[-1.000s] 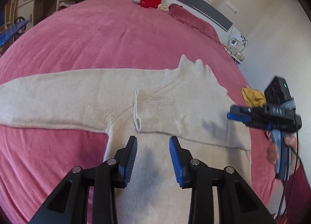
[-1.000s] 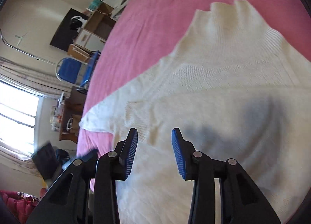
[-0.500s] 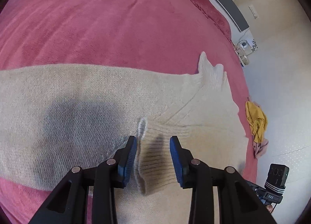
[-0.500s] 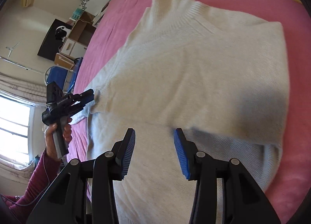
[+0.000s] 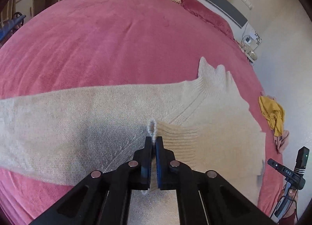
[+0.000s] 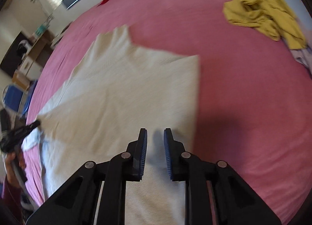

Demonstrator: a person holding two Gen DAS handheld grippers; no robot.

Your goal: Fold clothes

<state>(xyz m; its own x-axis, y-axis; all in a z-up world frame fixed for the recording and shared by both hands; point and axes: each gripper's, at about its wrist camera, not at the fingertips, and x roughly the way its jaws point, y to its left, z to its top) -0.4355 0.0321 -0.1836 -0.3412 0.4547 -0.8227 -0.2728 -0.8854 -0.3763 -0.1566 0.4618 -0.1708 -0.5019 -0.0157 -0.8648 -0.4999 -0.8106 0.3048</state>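
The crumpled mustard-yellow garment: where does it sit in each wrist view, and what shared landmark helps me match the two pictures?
Left wrist view: the crumpled mustard-yellow garment lies at the far right edge, on the pink bed cover.
Right wrist view: it lies at the upper right, larger.
Shared landmark: the cream knitted sweater, spread flat, its collar pointing up in both.

Left gripper [image 5: 153, 148]: jaws pressed together on a ribbed cuff [image 5: 156, 133] pinched between the pads. Right gripper [image 6: 155, 145]: jaws parted, nothing between them.

Both wrist views — close above sweater [image 5: 78, 119], bed [image 5: 109, 35].
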